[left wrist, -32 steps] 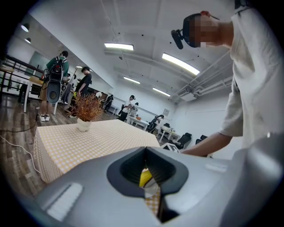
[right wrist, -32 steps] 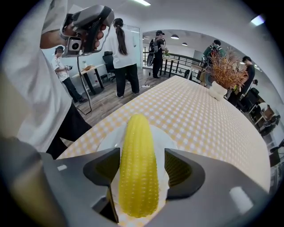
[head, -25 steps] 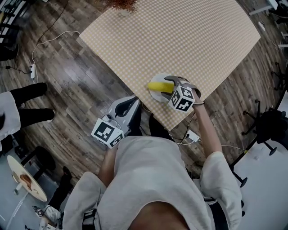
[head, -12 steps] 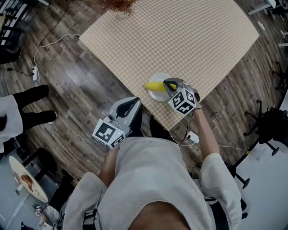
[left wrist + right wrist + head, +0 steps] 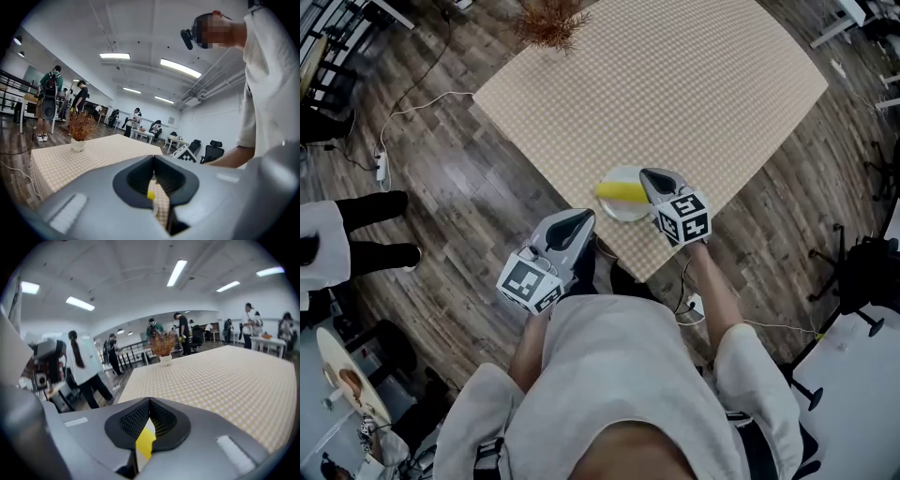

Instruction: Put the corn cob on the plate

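The corn cob lies on its side on the white plate, which sits near the near corner of the table under a tan checked cloth. The right gripper hangs just beside the plate's right edge, its tip close to the cob's right end but not gripping it. In the right gripper view its jaws are pressed fully together with nothing between them, and a patch of the yellow cob shows through the narrow gap below where they meet. The left gripper hovers to the left of the plate and a little nearer, at the table's edge and apart from both plate and cob. In the left gripper view its jaws also meet, holding nothing, and only a small speck of the yellow cob shows through the slit beneath them. A potted dried plant stands at the table's far left corner, well apart from the plate. A bystander stands on the wooden floor at far left.
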Available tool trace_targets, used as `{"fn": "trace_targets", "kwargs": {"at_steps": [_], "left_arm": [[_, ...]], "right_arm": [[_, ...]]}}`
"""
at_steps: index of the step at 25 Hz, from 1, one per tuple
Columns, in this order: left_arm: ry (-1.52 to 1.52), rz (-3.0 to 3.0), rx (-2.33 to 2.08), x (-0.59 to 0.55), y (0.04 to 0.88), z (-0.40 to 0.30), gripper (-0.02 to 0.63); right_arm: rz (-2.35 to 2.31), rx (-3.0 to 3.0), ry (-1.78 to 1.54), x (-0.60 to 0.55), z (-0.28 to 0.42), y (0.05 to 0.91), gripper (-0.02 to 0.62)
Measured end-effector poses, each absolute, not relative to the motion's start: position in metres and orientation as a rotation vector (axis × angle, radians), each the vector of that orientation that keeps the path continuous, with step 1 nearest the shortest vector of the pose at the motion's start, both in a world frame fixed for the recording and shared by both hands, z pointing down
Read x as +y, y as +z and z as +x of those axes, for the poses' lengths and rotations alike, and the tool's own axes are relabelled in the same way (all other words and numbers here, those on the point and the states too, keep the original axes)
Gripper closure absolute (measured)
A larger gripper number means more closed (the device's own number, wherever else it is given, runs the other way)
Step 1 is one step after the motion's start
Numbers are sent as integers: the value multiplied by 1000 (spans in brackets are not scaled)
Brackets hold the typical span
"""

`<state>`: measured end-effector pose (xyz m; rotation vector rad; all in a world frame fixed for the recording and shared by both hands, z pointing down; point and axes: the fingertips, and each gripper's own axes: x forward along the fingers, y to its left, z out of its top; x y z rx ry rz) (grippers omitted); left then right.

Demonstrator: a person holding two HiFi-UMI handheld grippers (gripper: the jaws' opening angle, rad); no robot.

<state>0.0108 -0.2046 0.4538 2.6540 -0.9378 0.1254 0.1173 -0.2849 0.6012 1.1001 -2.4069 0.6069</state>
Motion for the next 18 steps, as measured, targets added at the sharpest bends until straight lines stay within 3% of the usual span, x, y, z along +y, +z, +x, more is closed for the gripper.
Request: {"fn": "trace_targets", "kwargs": {"at_steps": [5,18], "left_arm": [[131,2684,-955,-194,445,23,598],[151,2800,-906,-152,422,50,598]], "right_arm": [[1276,-2631,845,-279,122,550,595],[1399,-2638,435,-218,133,491,597]]}}
